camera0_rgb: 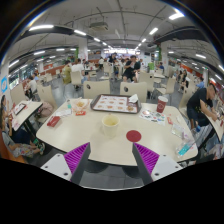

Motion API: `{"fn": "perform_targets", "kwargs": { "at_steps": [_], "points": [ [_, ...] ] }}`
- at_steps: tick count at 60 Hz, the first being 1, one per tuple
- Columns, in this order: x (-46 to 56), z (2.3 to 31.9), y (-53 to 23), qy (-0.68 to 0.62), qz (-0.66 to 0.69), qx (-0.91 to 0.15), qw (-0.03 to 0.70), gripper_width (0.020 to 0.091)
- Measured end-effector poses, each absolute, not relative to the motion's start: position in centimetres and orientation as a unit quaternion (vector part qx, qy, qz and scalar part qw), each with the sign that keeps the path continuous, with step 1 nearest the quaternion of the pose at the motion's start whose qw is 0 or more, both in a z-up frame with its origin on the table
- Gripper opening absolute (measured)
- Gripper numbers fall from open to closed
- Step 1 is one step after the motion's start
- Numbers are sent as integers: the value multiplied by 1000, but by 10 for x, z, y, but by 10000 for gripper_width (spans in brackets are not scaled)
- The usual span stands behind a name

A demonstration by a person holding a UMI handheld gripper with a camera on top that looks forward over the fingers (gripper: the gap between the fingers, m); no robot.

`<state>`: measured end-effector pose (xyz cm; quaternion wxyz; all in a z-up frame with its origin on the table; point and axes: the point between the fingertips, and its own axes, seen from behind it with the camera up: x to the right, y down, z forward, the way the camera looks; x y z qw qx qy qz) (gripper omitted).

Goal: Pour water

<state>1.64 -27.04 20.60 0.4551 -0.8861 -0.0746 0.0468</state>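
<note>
My gripper [110,160]: fingers spread wide apart, nothing between them, nothing grasped. Purple pads [76,156] face each other on the inner sides. It hangs above the near edge of the table, clear of everything on it.

Table [95,140]: pale top, several joined sections, stretching ahead of and beyond the fingers.

Cup [110,123]: yellowish, upright, just beyond the fingers and roughly centred between them. I cannot tell whether it holds water.

Lid [133,135]: flat red disc, lying on the table just right of the cup and a little nearer to me, apart from it.

Tray [114,103]: dark, rectangular, with small light items in rows, beyond the cup, well apart from the fingers.

Red cup [160,105]: upright, right of the tray.

Bowl [80,104]: pale, left of the tray, with something orange-brown in it; I cannot make out the contents.

Red item [54,120]: flat, on the left part of the table; too small for me to identify.

Bottle [184,140]: clear, near the right edge of the table; I take it as the likely water holder but cannot confirm.

People [14,125]: seated at the left side of the table; another [199,105] at the right. More sit at tables further back.

Ceiling lights [42,27]: long bright strips overhead across a large hall.
</note>
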Motion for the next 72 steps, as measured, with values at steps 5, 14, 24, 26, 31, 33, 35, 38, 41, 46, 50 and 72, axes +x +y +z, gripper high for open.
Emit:
{"fn": "perform_targets", "kwargs": {
  "at_steps": [5,14,24,26,31,33,35,38,41,46,50,72],
  "points": [
    [44,197,-273,-65,45,-888,454,851],
    [119,166,-269,-52,30,-885,462,853],
    [220,135,-270,-17,-1,-874,486,850],
    [243,128,-269,-5,-7,-872,489,851],
    [296,111,-263,22,-25,-869,494,854],
    [317,104,-260,31,-33,-867,495,854],
    [337,99,-256,41,-39,-866,497,856],
    [360,93,-245,55,-41,-862,501,854],
    [379,88,-229,62,-43,-858,509,855],
    [401,85,-202,58,-51,-848,525,856],
    [413,78,-181,52,-58,-845,529,855],
    [418,56,-129,46,-57,-835,545,499]
  ]
}}
